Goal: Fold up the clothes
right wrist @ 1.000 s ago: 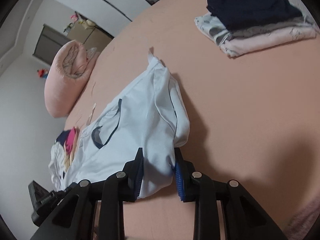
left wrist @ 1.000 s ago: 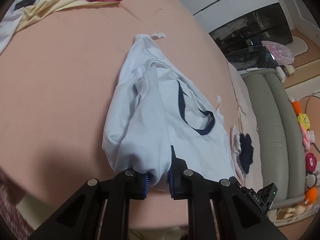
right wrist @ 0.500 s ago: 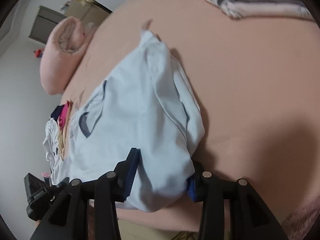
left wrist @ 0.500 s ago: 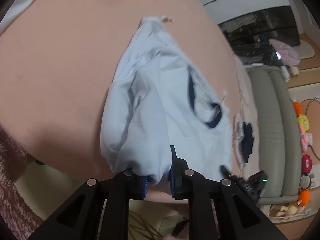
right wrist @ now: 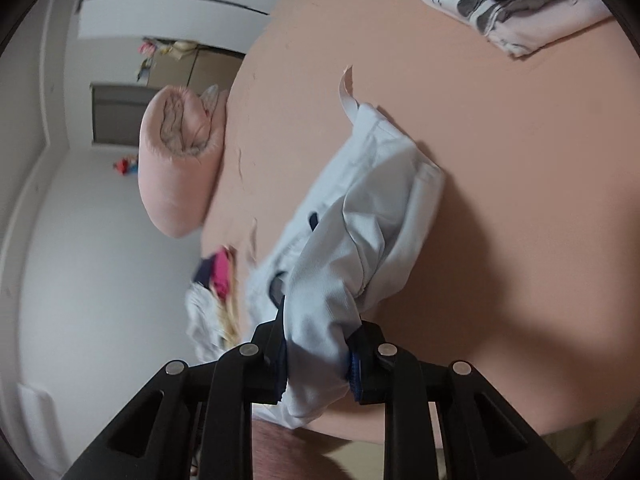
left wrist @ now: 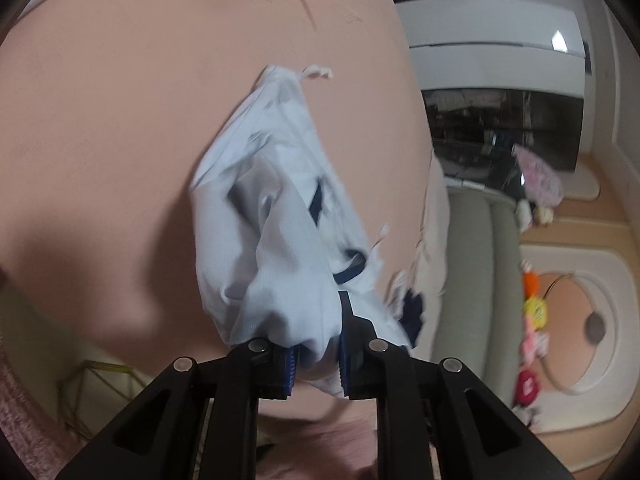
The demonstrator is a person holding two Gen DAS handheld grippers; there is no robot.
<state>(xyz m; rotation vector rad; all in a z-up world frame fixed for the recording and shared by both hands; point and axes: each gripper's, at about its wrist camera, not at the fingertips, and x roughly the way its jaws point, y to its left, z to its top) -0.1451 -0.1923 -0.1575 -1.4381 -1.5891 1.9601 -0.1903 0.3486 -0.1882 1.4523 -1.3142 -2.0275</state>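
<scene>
Pale blue fabric of the garment (left wrist: 280,248) fills both sets of jaws: your left gripper (left wrist: 316,364) is clamped on a bunched edge at its near end, and your right gripper (right wrist: 318,360) is clamped on a second bunch of that same near edge. Both near corners are raised off the peach bed surface (left wrist: 120,120), while the far end with its white tie (left wrist: 318,73) lies on the bed. A dark navy trim (left wrist: 352,270) shows between the layers (partly hidden by the raised cloth).

Hazards to judge from this position:
- Uneven lift. If one gripper rises or travels faster than the other, expect the fold line to run skewed.
- Bunched grip. Each gripper holds a wad, not a flat edge, so inner layers may slip out and crumple the fold.
- Dragging. The far end rests loose; pulling toward you may slide the whole garment off the bed edge.
- Crowding. A folded stack (right wrist: 520,4) and a loose pile of clothes (right wrist: 216,292) lie apart from the garment; a wide swing could disturb them
</scene>
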